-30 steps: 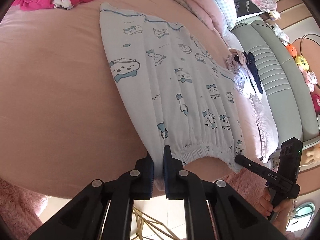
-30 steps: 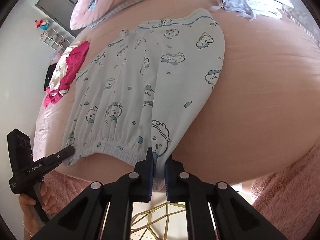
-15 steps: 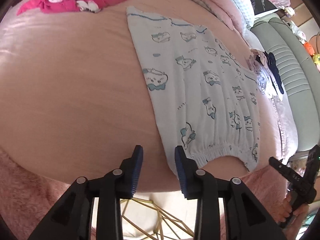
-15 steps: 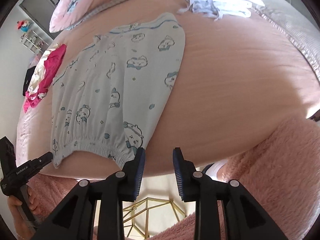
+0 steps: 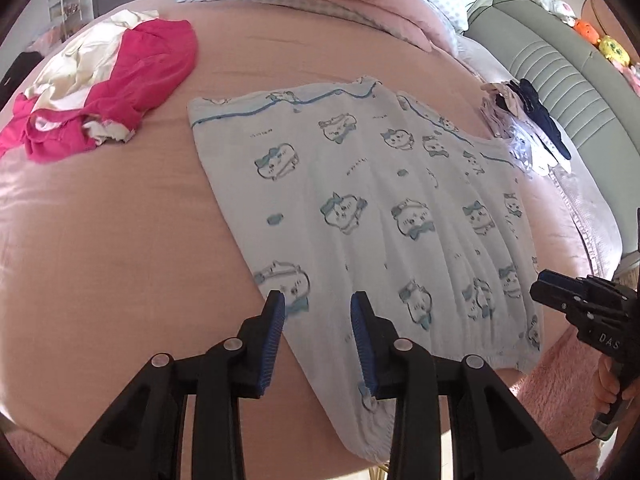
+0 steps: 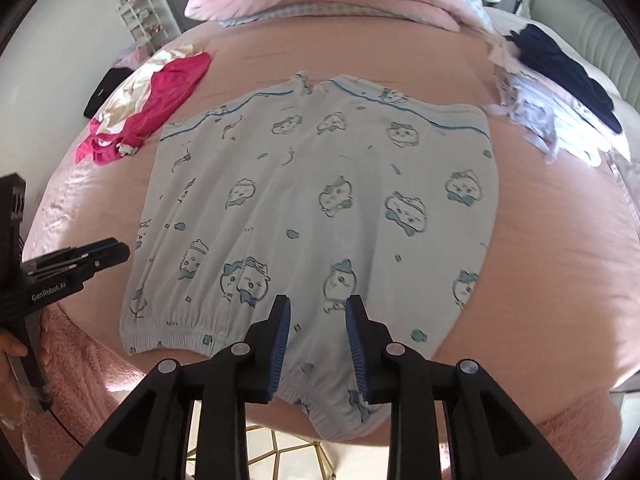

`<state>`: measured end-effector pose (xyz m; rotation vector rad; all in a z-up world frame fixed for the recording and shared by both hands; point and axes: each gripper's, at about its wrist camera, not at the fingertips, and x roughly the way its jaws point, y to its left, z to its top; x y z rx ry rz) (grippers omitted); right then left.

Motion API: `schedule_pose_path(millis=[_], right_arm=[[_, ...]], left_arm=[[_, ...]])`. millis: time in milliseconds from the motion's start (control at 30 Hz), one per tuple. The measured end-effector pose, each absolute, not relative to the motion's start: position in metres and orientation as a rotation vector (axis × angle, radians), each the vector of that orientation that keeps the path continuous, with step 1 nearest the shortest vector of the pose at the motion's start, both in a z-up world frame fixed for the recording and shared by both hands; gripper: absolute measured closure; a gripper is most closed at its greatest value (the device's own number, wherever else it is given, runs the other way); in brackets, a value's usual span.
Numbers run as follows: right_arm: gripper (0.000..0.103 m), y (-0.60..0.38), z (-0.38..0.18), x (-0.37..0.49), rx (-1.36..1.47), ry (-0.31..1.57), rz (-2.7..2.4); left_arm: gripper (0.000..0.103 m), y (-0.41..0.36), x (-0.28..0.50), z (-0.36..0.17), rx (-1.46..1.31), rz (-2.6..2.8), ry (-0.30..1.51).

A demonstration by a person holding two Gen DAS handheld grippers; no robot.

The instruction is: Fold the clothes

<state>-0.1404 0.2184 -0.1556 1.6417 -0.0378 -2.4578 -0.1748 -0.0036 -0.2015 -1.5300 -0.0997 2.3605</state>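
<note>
Right wrist view: pale-blue printed shorts [image 6: 320, 208] lie flat — both claws gaping, gripping nothing.

bed [image 6: 560, 208]: pink sheet; headboard [image 5: 560, 80]: grey-green, padded; wall [image 6: 60, 40]: white; daylight

Left gripper [image 5: 318, 300]: two matte black fingers, angular with triangular cut-outs, each lined on its inner face with a ribbed blue pad [image 5: 276, 320]. Four round silver screw heads across the finger linkage. Seen from the side in the right wrist view: black boxy body, white lettering "GenRobot.AI", a black handle in a bare hand [image 6: 12, 346].

Right gripper [image 6: 318, 306]: same build; black fingers, blue ribbed pads, four silver screws. Side-on in the left wrist view: white lettering "DAS" on the black body, a thin dark cable below the handle, bare hand [image 5: 614, 382] around it.
</note>
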Motion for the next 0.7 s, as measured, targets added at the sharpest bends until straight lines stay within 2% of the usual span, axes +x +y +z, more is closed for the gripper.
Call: schedule_pose_path(millis=[200,233,300,533,700], right_arm=[[0.075,0.193,-0.155,-0.206,1.596,0.034,-2.428],[0.072,0.190,-0.156,-0.221,1.585,0.039,-2.430],[0.069,0.185,-0.160,-0.253,1.579,0.033,-2.427],[0.069,0.171,-0.175,-0.353,1.579,0.044,-2.469],[0.066,0.175,-0.193,-0.410,1.648,-0.052,-2.467]], left_arm=[[0.072,-0.043,-0.254,-0.211,-1.563,2.491,-0.263],[0.072,-0.049,-0.268,-0.214,-1.570,2.506,-0.280],[0.072,-0.057,-0.292,-0.219,-1.581,2.530,-0.280],[0.072,-0.069,-0.342,-0.238,-1.611,2.509,-0.282],[0.072,-0.075,-0.352,-0.240,-1.584,2.481,-0.338]])
